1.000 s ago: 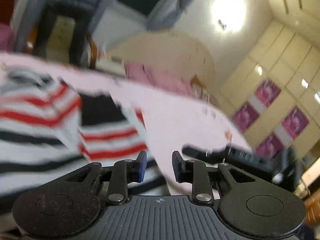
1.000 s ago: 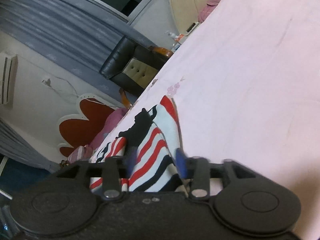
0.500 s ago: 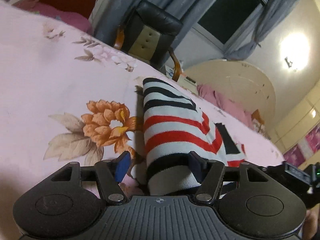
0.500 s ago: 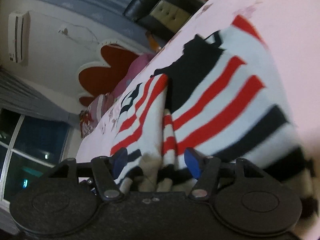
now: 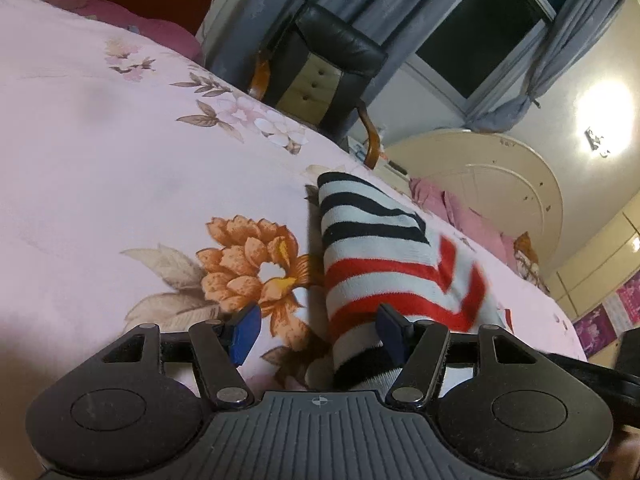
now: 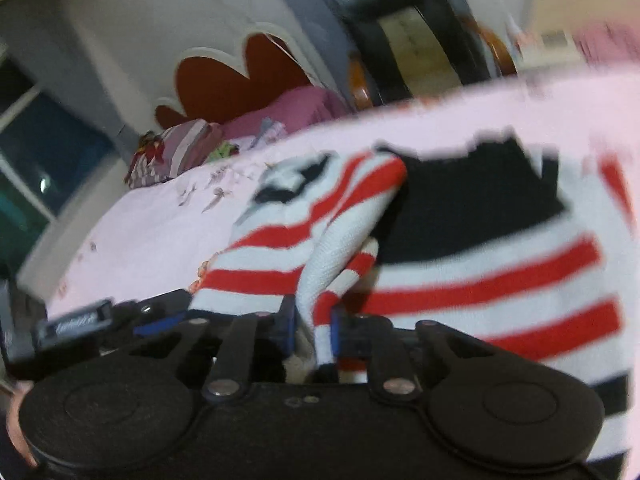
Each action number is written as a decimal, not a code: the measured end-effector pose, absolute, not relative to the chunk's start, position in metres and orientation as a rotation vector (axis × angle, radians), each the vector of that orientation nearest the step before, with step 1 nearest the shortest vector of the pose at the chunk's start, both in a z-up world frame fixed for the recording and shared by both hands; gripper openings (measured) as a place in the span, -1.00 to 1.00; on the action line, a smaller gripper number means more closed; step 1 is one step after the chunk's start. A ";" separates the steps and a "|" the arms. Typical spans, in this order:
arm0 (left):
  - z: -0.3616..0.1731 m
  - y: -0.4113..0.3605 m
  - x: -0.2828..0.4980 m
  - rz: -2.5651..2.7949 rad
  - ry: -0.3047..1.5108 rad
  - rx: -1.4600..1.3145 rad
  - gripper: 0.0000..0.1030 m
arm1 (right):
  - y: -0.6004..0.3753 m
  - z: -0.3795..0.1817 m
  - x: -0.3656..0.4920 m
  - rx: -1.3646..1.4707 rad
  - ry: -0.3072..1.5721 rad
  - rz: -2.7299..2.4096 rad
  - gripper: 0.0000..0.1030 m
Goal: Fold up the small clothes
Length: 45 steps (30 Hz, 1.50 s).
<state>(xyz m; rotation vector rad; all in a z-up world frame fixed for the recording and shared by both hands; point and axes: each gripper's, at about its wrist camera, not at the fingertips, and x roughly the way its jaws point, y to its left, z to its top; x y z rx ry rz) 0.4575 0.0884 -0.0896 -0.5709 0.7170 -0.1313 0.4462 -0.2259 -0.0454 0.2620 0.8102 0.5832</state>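
Observation:
A small knitted garment with white, red and black stripes lies on the pink flowered bed sheet. My left gripper is open; its right finger rests over the garment's near edge and its left finger is over the orange flower print. In the right wrist view the garment fills the middle and right. My right gripper is shut on a fold of its striped fabric, which rises between the blue pads. The left gripper shows low on the left in that view.
A black leather chair stands beyond the far edge of the bed. Pink pillows lie by the cream headboard. A striped pillow and a red flower-shaped board are at the other end.
My right gripper has closed on a fold of the striped garment and swung over it. My left gripper has opened, dropped low to the sheet and settled at the garment's edge.

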 end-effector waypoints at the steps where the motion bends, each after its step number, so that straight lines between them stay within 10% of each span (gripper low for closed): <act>1: -0.086 0.085 0.460 -0.145 0.718 -0.562 0.21 | -0.228 -0.036 0.440 0.225 0.771 0.590 -0.71; 9: -0.057 0.004 0.480 -0.297 0.679 -0.343 0.21 | -0.276 0.013 0.394 0.062 0.576 0.526 -0.72; 16: -0.070 -0.063 0.488 -0.293 0.701 -0.124 0.24 | -0.326 -0.054 0.413 0.177 0.730 0.376 -0.72; 35: -0.070 -0.060 0.502 -0.337 0.755 -0.120 0.29 | -0.348 -0.075 0.406 0.289 0.709 0.362 -0.70; 38: -0.059 -0.053 0.504 -0.346 0.726 -0.133 0.29 | -0.350 -0.065 0.410 0.298 0.726 0.378 -0.52; 41: -0.054 -0.043 0.510 -0.326 0.697 -0.161 0.29 | -0.359 -0.054 0.419 0.328 0.665 0.337 0.12; 45: -0.059 -0.036 0.527 -0.304 0.720 -0.203 0.29 | -0.370 -0.059 0.458 0.449 0.707 0.356 -0.30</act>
